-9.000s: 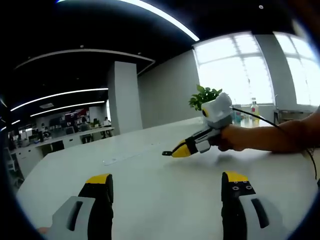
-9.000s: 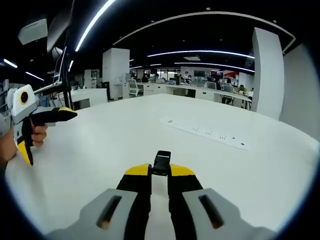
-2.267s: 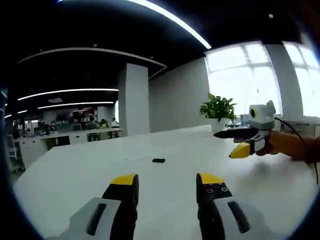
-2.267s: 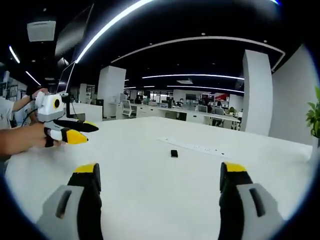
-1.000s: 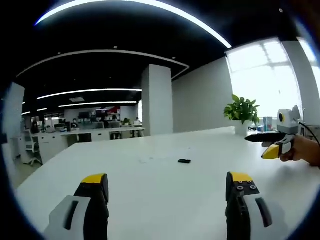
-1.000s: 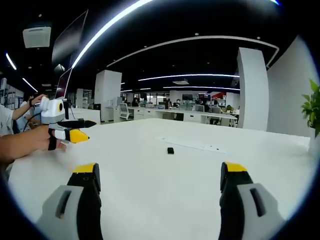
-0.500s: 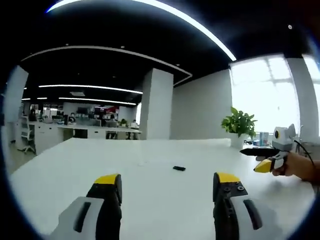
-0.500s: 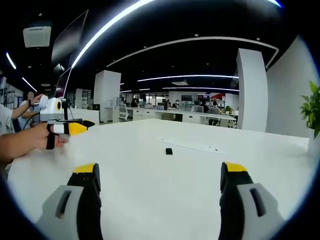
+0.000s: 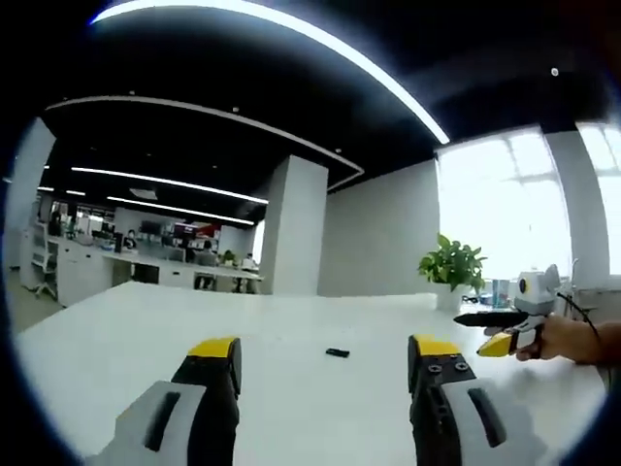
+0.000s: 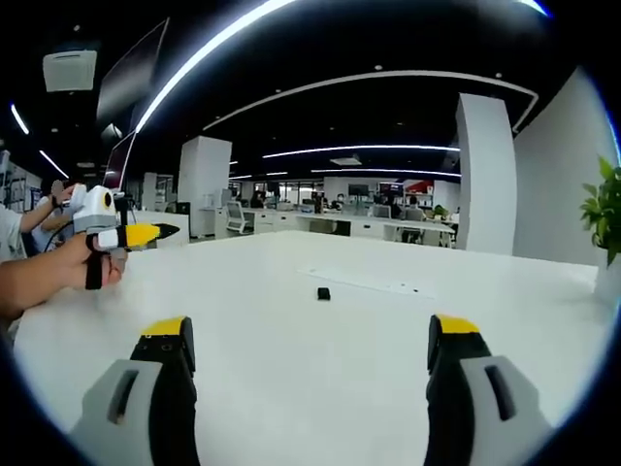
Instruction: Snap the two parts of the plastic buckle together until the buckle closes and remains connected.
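In the left gripper view, your left gripper (image 9: pixel 325 361) rises from the bottom with its yellow-tipped jaws spread wide and nothing between them; the buckle (image 9: pixel 337 352) lies as a small dark piece on the white table (image 9: pixel 116 335), well ahead of the jaws and about in line with the gap between them. Your right gripper (image 9: pixel 503 333) comes in at the right edge, held in a hand (image 9: pixel 561 339) above the table and well apart from the buckle; from this side you cannot tell how its jaws stand. In the right gripper view, that same gripper's jaws are parted wide and empty, and the buckle (image 10: pixel 323 293) sits far ahead on the tabletop, near a long pale strip (image 10: pixel 369 282) lying behind it. Your left gripper (image 10: pixel 136 234) shows at the left, raised off the table. The buckle is too small to tell whether it is one piece or two. Expect it to be light, stiff and smooth, likely to skid on this slick surface or pop out of a pinch, so take each half by its flat outer end, squarely, leaving the mating end free.
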Available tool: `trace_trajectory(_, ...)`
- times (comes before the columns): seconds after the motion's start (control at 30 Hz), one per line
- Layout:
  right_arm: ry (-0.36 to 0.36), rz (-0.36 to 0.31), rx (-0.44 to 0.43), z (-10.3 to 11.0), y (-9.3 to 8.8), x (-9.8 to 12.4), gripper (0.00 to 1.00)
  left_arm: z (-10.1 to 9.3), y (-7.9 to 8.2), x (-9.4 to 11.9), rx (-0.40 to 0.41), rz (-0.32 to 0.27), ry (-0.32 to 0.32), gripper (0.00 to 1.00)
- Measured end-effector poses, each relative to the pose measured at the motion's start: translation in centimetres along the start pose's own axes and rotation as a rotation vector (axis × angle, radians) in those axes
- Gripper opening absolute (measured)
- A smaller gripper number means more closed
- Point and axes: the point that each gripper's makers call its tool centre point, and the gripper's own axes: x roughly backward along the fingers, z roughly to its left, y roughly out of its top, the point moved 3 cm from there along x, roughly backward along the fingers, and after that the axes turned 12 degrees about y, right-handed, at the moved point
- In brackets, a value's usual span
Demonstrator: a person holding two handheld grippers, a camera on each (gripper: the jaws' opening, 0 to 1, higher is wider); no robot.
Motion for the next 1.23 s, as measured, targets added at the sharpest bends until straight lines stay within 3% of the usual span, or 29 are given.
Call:
trace_trajectory(0.03,0.001,0.001,-0.004,0.0,0.0,0.0,1.0,-0.3,0.2,-0.1,-0.002,-0.009,-0.008,1.0)
trace_trajectory(0.17,-0.003,0.001,-0.002,-0.1,0.0,0.0,1.0,-0.9,0.7,0.0,-0.014,-0.041,-0.034,0.99)
trace_trajectory(0.2,-0.006,0.004,-0.002,-0.1,-0.1,0.0,1.0,-1.4,1.1,0.2,-0.007,-0.068,-0.07,0.99)
trace_trajectory(0.27,-0.005,0.003,-0.001,-0.2,-0.1,0.0,1.0,-1.2,1.1,0.1,-0.018,-0.065,-0.046,0.99)
trace_trajectory(0.43,-0.003,0.009,0.0,-0.2,-0.2,-0.1,1.0,-1.2,0.6,-0.1,0.001,-0.041,-0.065,0.99)
trace_trajectory(0.7,0.004,0.009,-0.008,0.1,-0.2,-0.1,1.0,-1.1,0.9,0.1,0.008,-0.056,-0.058,0.99)
trace_trajectory(0.77,0.004,0.002,-0.008,0.1,-0.1,0.0,1.0,-1.6,1.1,0.2,0.019,-0.068,-0.101,0.99)
trace_trajectory(0.8,0.003,0.001,-0.009,0.0,-0.1,0.0,1.0,-1.6,1.1,0.2,0.016,-0.068,-0.091,0.98)
trace_trajectory(0.9,-0.006,0.019,0.004,-0.2,-0.3,0.0,1.0,-1.6,1.1,0.5,-0.013,-0.065,-0.092,0.78)
trace_trajectory(1.03,-0.006,0.021,0.003,-0.2,-0.4,0.1,1.0,-1.6,1.3,0.5,0.017,-0.075,-0.11,0.8)
trace_trajectory(1.1,-0.003,0.012,0.004,-0.2,-0.3,0.1,1.0,-1.6,1.5,0.5,0.008,-0.085,-0.108,0.86)
trace_trajectory(1.13,-0.004,0.01,0.004,-0.2,-0.3,0.1,1.0,-1.7,1.6,0.6,0.004,-0.088,-0.109,0.82)
trace_trajectory(1.23,0.0,0.012,0.0,-0.2,-0.3,0.2,0.96,-2.0,1.7,1.0,-0.018,-0.085,-0.135,0.48)
